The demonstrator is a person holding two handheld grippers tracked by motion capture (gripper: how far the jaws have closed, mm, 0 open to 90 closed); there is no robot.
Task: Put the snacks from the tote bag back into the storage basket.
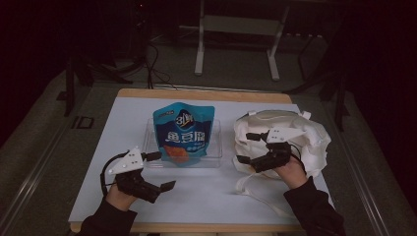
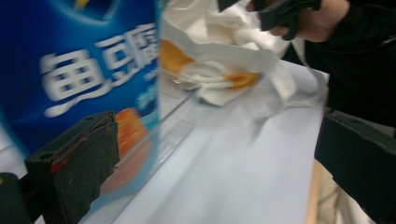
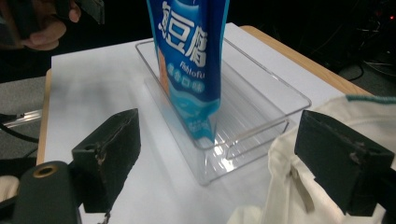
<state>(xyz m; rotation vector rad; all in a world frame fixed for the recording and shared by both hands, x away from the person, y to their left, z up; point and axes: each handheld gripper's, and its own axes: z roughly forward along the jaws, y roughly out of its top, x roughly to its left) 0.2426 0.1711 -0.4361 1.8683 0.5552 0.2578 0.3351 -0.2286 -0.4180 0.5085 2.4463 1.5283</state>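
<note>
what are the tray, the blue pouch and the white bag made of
Tray: clear rigid plastic, by the look; the table shows through and its edges glint. Blue pouch: glossy printed plastic film, probably; it stands upright in the tray. White bag: soft matte cloth, likely cotton or canvas; it slumps in folds.

Blue snack pouch (image 1: 183, 135) with white lettering; cream cloth bag (image 1: 295, 135); black jaws.

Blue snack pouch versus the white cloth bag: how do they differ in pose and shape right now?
The glossy blue snack pouch stands upright in the clear plastic tray; the white cloth bag lies slumped and crumpled straight on the white tabletop. The pouch is flat, smooth and printed; the bag is plain, soft and wrinkled. The right claw sits open at the bag's edge, while the left claw is open just short of the pouch. Neither is gripped.
</note>
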